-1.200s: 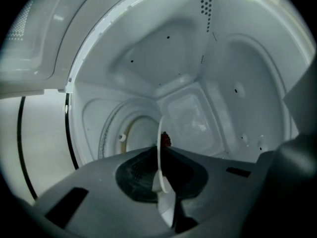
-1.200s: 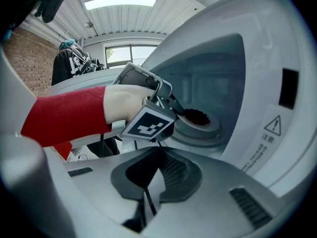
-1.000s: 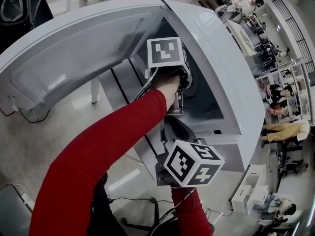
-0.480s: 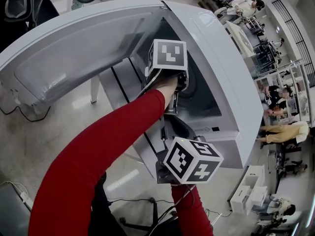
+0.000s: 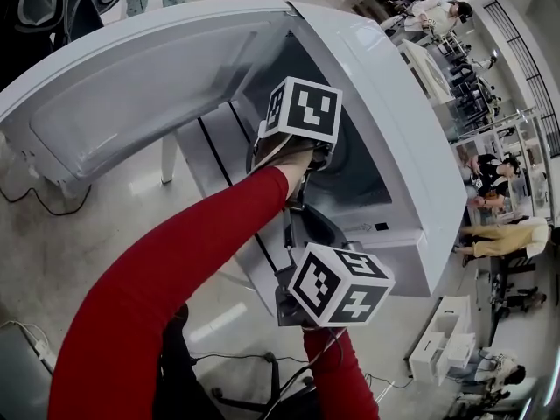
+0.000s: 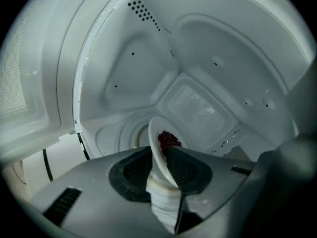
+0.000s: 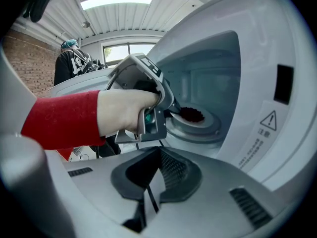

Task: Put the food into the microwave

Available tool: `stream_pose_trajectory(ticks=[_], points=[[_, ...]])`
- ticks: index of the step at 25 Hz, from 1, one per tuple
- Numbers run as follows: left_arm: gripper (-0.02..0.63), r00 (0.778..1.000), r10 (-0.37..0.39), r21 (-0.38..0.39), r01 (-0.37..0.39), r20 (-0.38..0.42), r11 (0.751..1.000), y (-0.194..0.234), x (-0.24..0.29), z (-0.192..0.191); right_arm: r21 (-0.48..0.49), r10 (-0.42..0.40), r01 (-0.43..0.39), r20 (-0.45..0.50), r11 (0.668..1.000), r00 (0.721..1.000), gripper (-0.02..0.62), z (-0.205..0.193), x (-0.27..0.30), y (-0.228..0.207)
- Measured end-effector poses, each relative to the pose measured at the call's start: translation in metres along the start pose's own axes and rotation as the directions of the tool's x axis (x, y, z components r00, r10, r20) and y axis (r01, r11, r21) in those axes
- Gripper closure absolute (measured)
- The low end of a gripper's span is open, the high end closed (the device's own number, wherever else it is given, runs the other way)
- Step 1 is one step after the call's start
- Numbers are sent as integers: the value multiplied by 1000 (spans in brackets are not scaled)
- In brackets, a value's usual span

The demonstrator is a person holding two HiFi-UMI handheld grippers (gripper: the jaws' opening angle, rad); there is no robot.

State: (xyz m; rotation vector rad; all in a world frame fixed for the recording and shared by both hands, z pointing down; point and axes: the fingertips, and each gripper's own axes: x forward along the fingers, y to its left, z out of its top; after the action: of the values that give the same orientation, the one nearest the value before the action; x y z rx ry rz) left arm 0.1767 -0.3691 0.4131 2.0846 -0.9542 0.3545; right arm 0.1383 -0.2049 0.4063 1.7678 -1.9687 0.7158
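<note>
Our left gripper fingers have just been opening, plate rim loose between; right gripper closed, empty. We judge it stiff, breakable: rim grip.

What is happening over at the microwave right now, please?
A person is putting food into the open microwave. The left gripper reaches into the cavity, where a white plate of dark red food sits on the turntable. Its jaws have just been opening, with the plate's rim between them. The right gripper hangs outside, shut and empty.
</note>
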Motion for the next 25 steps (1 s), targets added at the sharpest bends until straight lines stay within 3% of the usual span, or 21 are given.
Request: stream_pose_trajectory(ticks=[9, 12, 21, 25], points=[[482, 998, 41, 133, -47, 46, 990, 6, -3, -1, -7, -4, 4, -14, 1000, 1000, 581, -7, -1, -1], [477, 995, 72, 206, -84, 62, 975, 9, -3, -1, -1, -8, 8, -15, 1000, 1000, 581, -9, -1, -3], [474, 989, 120, 321, -143, 90, 936, 12, 1, 3, -8, -14, 14, -17, 1000, 1000, 581, -9, -2, -5], [472, 981, 169, 406, -195, 100, 893, 16, 4, 1, -9, -17, 17, -18, 1000, 1000, 581, -9, -3, -7]])
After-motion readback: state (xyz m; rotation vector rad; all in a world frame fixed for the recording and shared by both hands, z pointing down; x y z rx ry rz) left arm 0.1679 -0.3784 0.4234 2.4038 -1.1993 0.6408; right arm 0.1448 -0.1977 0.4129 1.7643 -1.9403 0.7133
